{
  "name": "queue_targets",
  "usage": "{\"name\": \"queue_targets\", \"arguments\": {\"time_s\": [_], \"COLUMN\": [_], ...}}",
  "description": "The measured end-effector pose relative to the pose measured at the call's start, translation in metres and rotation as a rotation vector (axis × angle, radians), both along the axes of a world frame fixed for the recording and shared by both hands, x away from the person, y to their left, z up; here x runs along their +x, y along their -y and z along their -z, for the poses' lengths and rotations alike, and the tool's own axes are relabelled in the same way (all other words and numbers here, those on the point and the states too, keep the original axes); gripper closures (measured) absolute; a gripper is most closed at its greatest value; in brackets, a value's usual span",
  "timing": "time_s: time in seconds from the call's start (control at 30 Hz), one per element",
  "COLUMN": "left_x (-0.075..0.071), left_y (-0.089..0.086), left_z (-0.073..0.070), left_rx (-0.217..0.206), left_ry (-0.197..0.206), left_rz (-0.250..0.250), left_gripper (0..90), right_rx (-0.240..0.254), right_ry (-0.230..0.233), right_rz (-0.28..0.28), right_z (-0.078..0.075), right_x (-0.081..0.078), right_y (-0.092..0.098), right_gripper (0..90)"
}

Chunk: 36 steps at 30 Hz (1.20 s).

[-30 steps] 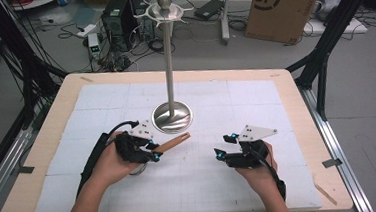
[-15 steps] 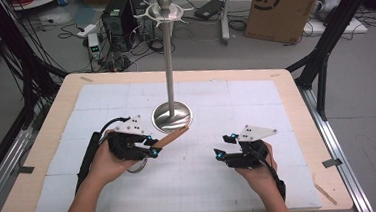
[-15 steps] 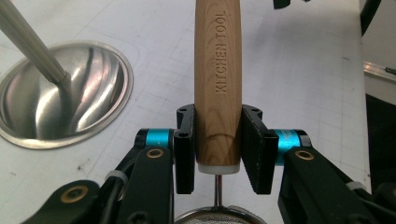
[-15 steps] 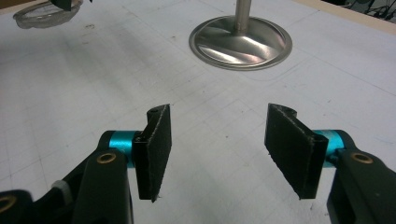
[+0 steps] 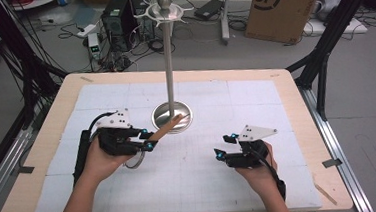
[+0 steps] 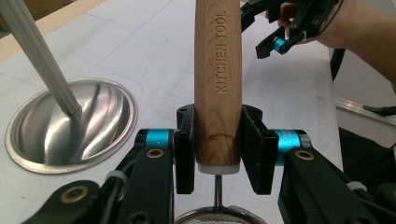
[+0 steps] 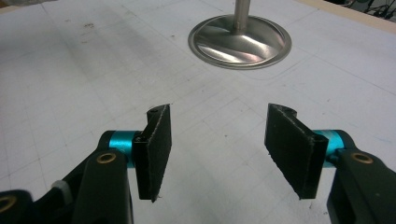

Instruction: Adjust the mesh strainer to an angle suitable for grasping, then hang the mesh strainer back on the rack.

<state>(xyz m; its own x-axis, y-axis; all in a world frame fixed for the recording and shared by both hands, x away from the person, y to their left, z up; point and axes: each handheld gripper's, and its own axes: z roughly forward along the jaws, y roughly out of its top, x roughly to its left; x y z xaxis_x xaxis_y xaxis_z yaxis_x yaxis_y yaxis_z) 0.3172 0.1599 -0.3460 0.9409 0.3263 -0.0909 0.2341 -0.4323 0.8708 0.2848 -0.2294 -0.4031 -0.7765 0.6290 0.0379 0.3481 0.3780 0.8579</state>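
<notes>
Mesh at the bottom edge of the left gripper view is cut off, so only a curved rim and a thin metal stem below the wooden handle (image 6: 218, 88) are seen; the tool appears to be a small strainer (image 6: 215, 215), though its bowl cannot be made out. In the high view that end is hidden under the left gripper (image 5: 147, 140) and the hand (image 5: 99, 160) that holds it. The handle, stamped "KITCHEN TOOL", is clamped between the left gripper's two black pads near its lower end. In the high view the free end of the handle is seen pointing toward the metal stand (image 5: 168, 62), its tip over the rim of the stand's round base (image 5: 164, 113); whether it touches the base cannot be told.

The right gripper (image 7: 217, 154) is seen with its jaws spread wide apart and nothing between them. It is held low over the white mat (image 5: 236, 102) on the table (image 5: 296, 103), well to the right of the stand. The top of the stand's pole, with its hooks, is seen against the cluttered floor beyond the table.
</notes>
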Motion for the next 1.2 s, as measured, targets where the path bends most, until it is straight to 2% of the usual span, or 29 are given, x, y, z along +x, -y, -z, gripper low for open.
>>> {"name": "queue_targets", "arguments": {"time_s": [0.1, 0.3, 0.43, 0.77, 0.93, 1.2], "left_x": [0.0, -0.001, -0.001, 0.003, 0.0, 0.0], "left_y": [-0.003, -0.012, -0.017, -0.031, -0.036, -0.038], "left_z": [-0.003, -0.009, -0.016, -0.034, -0.049, -0.073], "left_rx": [-0.018, -0.085, -0.083, -0.136, -0.147, -0.166], "left_ry": [0.011, 0.017, 0.033, 0.061, 0.1, 0.141], "left_rz": [-0.006, -0.016, -0.022, -0.061, -0.082, -0.084], "left_gripper": [68.6, 68.6, 68.6, 68.6, 68.6, 68.6], "right_rx": [-0.001, 0.007, 0.011, 0.011, 0.006, -0.001], "right_ry": [0.001, -0.004, -0.003, -0.01, -0.011, -0.002], "right_rz": [0.001, 0.005, 0.007, 0.007, 0.007, -0.003], "right_z": [0.0, 0.0, 0.0, 0.001, 0.001, 0.0], "right_x": [0.0, 0.0, 0.002, 0.004, 0.003, 0.0], "right_y": [0.001, 0.001, 0.001, 0.001, 0.001, -0.001], "right_gripper": [40.5, 40.5, 40.5, 40.5, 40.5, 40.4]}}
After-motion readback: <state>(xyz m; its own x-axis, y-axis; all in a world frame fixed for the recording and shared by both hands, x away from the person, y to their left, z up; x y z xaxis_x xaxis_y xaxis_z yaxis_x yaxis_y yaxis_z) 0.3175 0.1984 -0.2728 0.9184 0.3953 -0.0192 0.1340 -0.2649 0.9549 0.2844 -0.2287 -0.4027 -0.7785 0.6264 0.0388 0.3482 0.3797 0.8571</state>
